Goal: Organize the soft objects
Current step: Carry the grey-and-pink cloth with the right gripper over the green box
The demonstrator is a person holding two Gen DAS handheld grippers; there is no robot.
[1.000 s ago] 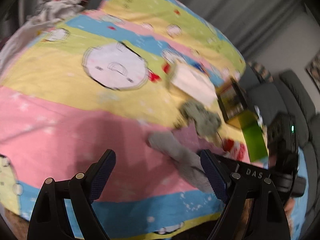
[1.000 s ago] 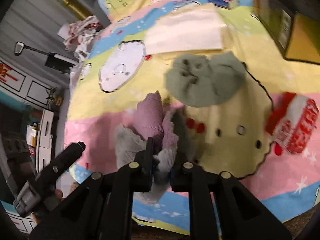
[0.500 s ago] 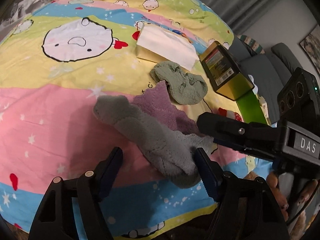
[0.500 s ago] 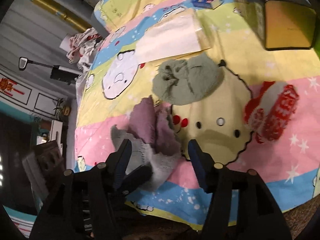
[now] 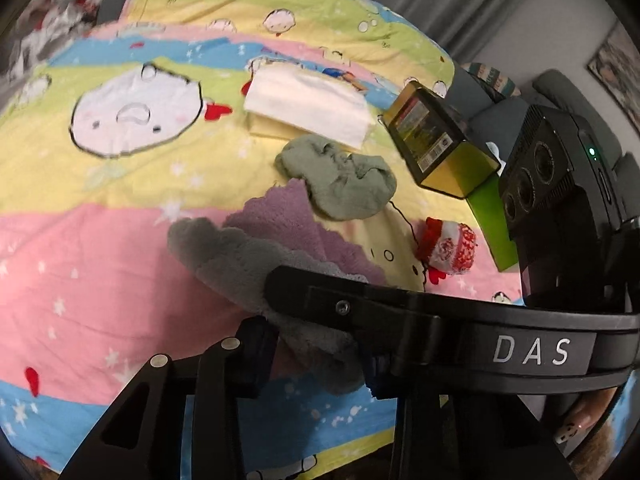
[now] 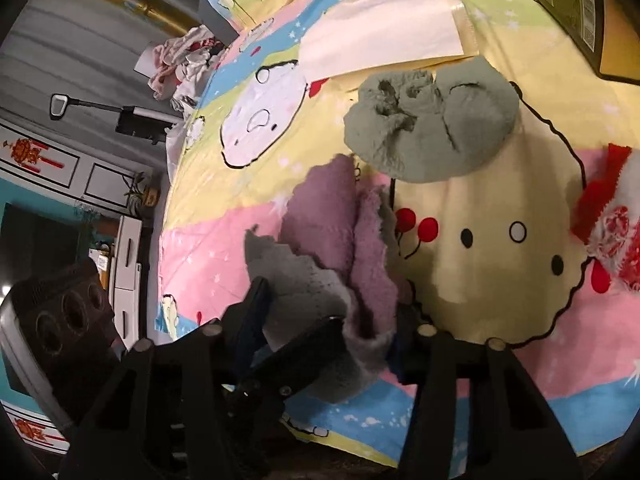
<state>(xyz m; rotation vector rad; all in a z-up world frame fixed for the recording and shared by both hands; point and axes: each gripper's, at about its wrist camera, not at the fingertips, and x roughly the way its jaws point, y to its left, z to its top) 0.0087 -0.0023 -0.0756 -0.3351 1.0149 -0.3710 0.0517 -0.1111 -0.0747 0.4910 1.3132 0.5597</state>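
A gold-and-black box lies beside a white tissue pack on the cartoon bedsheet, apparently touching.

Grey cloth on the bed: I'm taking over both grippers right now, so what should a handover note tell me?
Left gripper: jaws have just closed on the near end of the grey cloth.
Right gripper: jaws just closing around grey and purple edges; grip unclear.
Purple cloth lies partly under the grey; green cloth bunched behind; red-and-white soft piece to the right.
Done: nothing visibly sorted.
Left: separate and tidy each.
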